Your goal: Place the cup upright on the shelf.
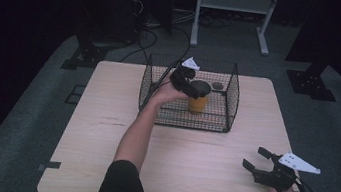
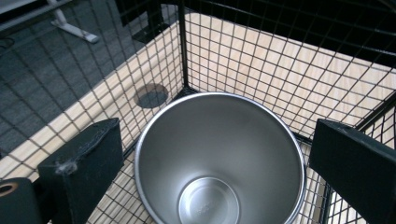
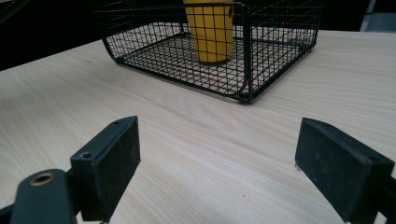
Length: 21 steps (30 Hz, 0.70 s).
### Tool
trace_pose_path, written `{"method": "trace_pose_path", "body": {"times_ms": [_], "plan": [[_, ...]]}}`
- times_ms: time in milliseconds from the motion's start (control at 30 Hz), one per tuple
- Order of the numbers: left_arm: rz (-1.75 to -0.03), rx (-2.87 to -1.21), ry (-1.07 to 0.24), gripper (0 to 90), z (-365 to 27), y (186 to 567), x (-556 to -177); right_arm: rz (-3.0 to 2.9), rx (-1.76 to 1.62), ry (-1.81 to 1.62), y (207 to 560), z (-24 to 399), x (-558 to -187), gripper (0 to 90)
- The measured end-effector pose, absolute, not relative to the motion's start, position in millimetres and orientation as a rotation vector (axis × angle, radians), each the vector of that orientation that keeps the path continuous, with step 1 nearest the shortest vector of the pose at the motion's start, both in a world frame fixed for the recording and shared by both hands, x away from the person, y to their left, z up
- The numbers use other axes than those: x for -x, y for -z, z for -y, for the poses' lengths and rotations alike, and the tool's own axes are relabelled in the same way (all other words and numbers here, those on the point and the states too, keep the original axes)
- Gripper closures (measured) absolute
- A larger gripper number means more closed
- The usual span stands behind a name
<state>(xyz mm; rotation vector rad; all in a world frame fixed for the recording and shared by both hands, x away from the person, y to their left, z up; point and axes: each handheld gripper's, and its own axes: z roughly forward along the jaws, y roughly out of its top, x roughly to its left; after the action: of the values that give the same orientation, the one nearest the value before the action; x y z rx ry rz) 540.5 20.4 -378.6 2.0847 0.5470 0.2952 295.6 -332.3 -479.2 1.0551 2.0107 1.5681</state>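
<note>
A yellow cup (image 1: 198, 102) with a bare steel inside (image 2: 219, 163) stands upright in a black wire basket (image 1: 231, 99) at the far middle of the table. My left gripper (image 1: 192, 90) reaches into the basket from above and to the left, and looks down into the cup. Its jaws stand open on either side of the rim, close to it without pressing on it. My right gripper (image 1: 254, 157) rests low over the table's near right corner, open with nothing between its fingers. It faces the basket (image 3: 243, 56) and the cup (image 3: 210, 32).
The light wooden table (image 1: 105, 117) has bare room left of and in front of the basket. A small dark round spot (image 1: 217, 86) lies on the table just beyond the basket's far wall. A white stand (image 1: 232, 3) and dark tripod feet (image 1: 311, 83) stand on the floor behind.
</note>
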Motion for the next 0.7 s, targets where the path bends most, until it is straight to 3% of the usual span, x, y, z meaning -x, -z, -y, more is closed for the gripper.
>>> {"method": "trace_pose_path", "body": {"times_ms": [700], "plan": [[-0.524, -2.009, -0.344, 2.1, -41, 358, -504, -2.011, -1.053, -1.557, 479, 331, -295, 13.0]]}}
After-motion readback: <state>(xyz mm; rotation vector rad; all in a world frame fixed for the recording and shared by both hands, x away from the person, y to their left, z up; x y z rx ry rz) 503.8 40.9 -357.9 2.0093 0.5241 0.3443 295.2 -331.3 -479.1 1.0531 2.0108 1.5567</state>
